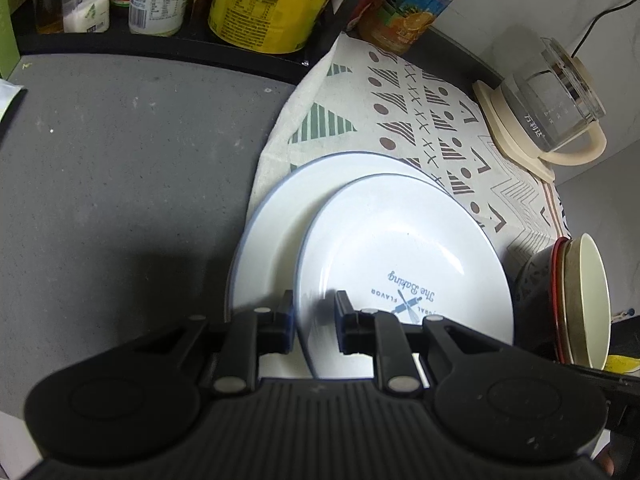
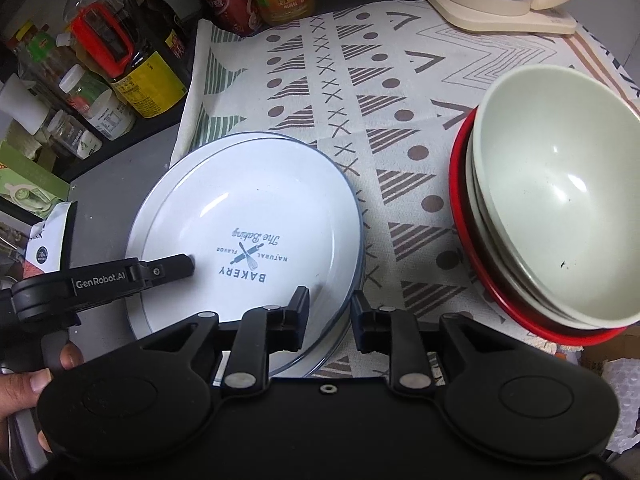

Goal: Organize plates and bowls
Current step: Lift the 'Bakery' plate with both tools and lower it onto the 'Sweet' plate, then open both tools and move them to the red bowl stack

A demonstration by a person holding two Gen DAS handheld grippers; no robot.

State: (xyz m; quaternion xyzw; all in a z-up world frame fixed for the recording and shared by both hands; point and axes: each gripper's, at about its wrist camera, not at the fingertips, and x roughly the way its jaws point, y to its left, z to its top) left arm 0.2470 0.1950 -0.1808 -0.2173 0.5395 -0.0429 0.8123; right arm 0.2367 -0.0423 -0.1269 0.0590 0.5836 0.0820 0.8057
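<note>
Patterned cloth (image 2: pixel 400 92) over grey counter (image 1: pixel 120 160); both hand-held grippers (image 1: pixel 313 306) (image 2: pixel 329 300) narrowly parted astride plate (image 2: pixel 248 216) rim.

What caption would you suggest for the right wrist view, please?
Left gripper fingers straddle the rim of the top white plate on the patterned cloth, beside stacked bowls.
</note>
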